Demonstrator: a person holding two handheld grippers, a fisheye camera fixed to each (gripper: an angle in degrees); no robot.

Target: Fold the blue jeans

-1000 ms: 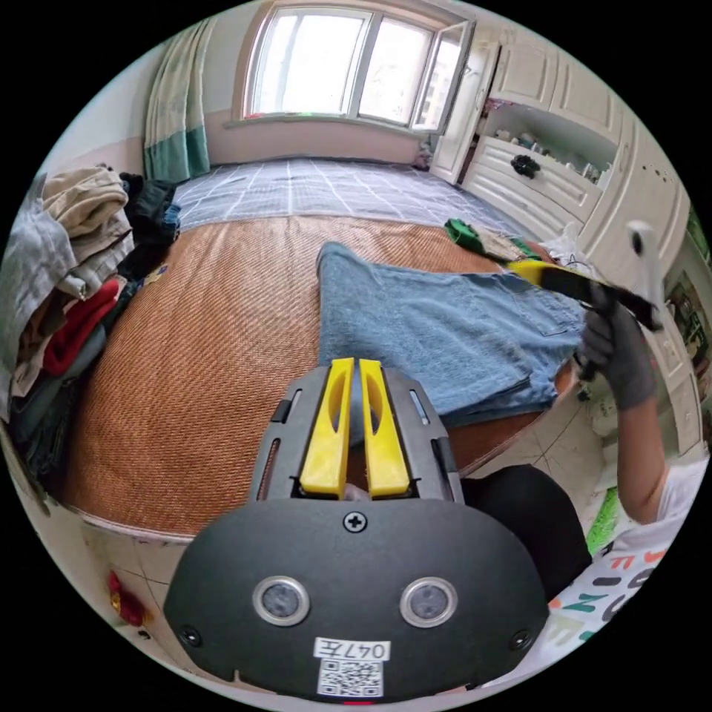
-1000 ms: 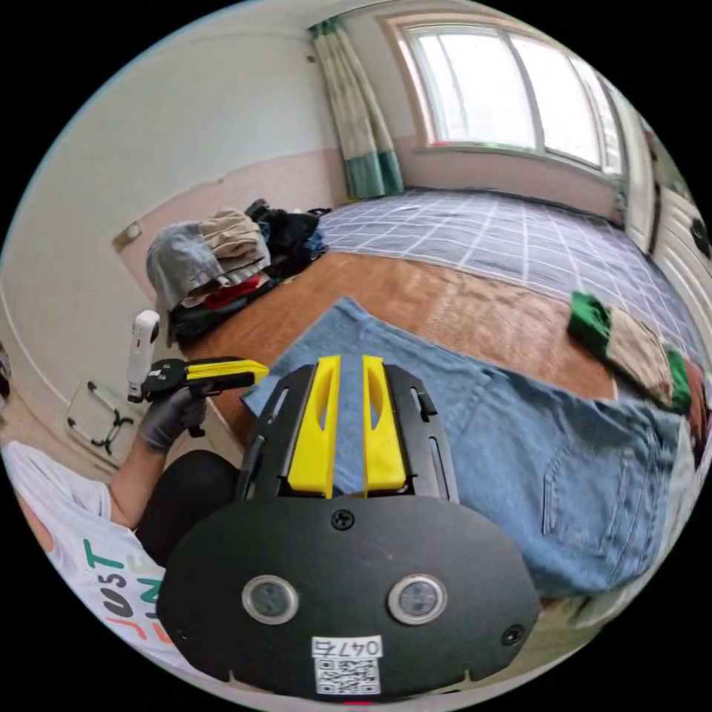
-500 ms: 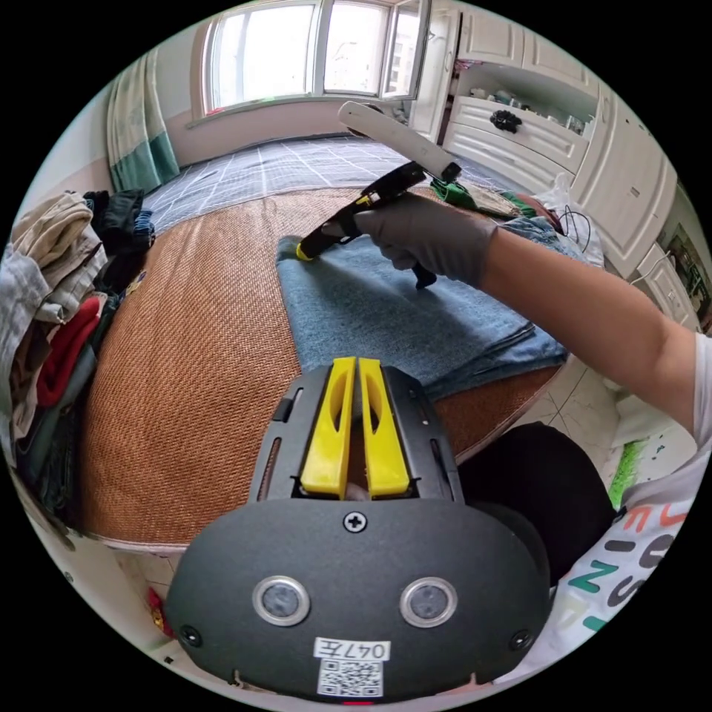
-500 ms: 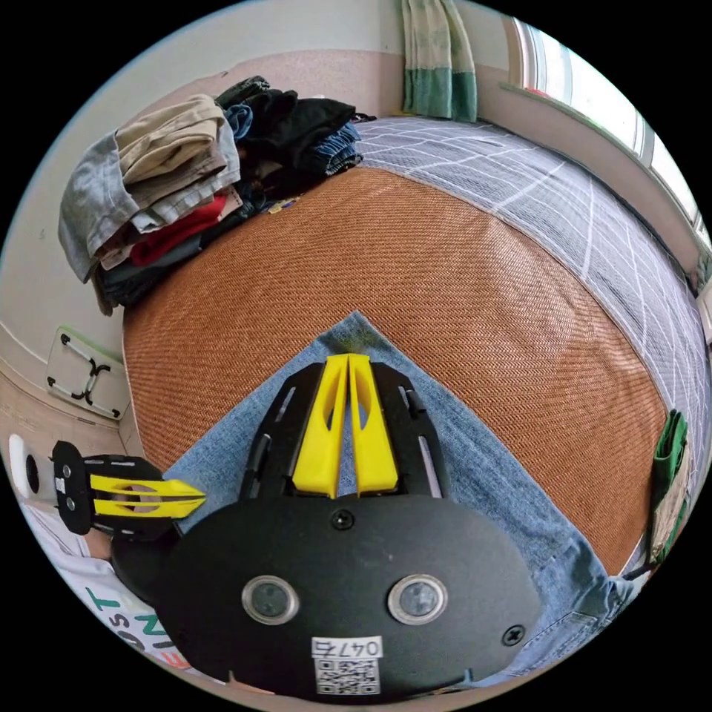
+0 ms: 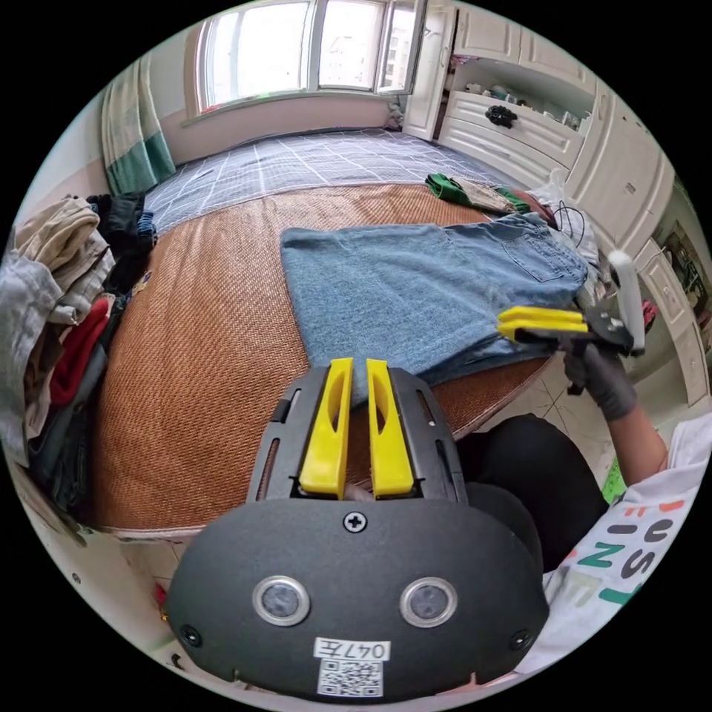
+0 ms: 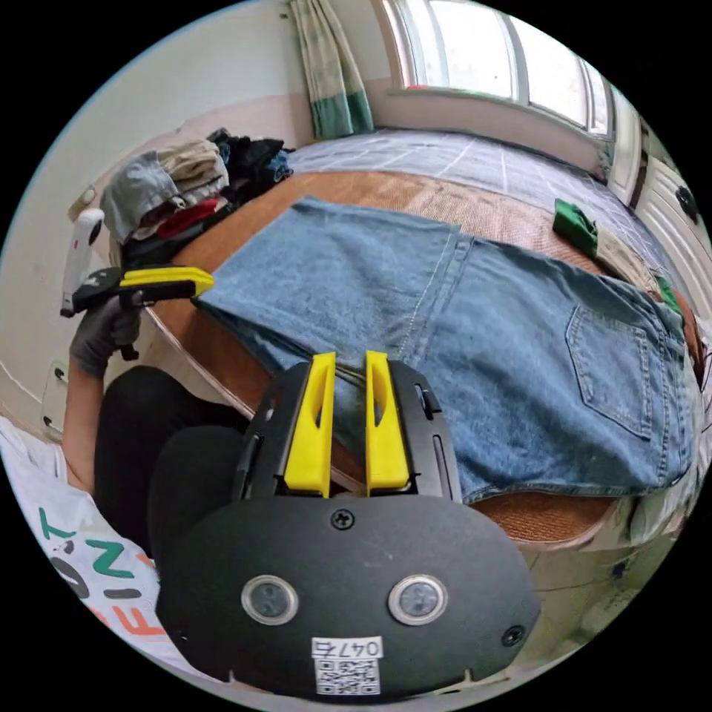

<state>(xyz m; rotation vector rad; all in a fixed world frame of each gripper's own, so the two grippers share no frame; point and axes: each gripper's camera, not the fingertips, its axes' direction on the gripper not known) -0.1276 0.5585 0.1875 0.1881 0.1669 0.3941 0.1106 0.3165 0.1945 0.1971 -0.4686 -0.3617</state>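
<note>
Two tools, both held off the jeans with nothing between the jaws. Left tool (image 5: 356, 367), seen in the left gripper view, has its yellow jaws a small gap apart, empty, tips hanging over the near edge of the jeans (image 5: 415, 289) without touching that I can confirm. In the right gripper view the same tool (image 6: 199, 280) shows at the left, held in a gloved hand (image 6: 104, 334), jaws looking nearly together, tip just beside the near-left corner of the jeans. Right tool (image 6: 348, 362) in its own view: jaws a small gap apart, empty, over the near edge of the jeans (image 6: 475, 326). In the left gripper view it (image 5: 508, 325) sits at the right, in a gloved hand (image 5: 604, 378), tip near the right front edge of the denim.

Person's dark-clad knee (image 5: 534, 475) and a white printed shirt (image 5: 630, 549) are nearest, below the bed edge.

Jeans lie flat on the woven brown mat (image 5: 200, 326) on the bed, folded lengthwise with layered edges along the near side; a back pocket (image 6: 612, 367) faces up at the right end.

Further left, a heap of mixed clothes (image 5: 55, 297) sits on the mat's left side. Far right of the jeans is a green and tan garment (image 5: 463, 193). Beyond the mat, a grey checked sheet (image 5: 311, 159), then a window (image 5: 297, 48) with a green-banded curtain (image 5: 130, 137), and white cabinets (image 5: 549, 104) at the right.
</note>
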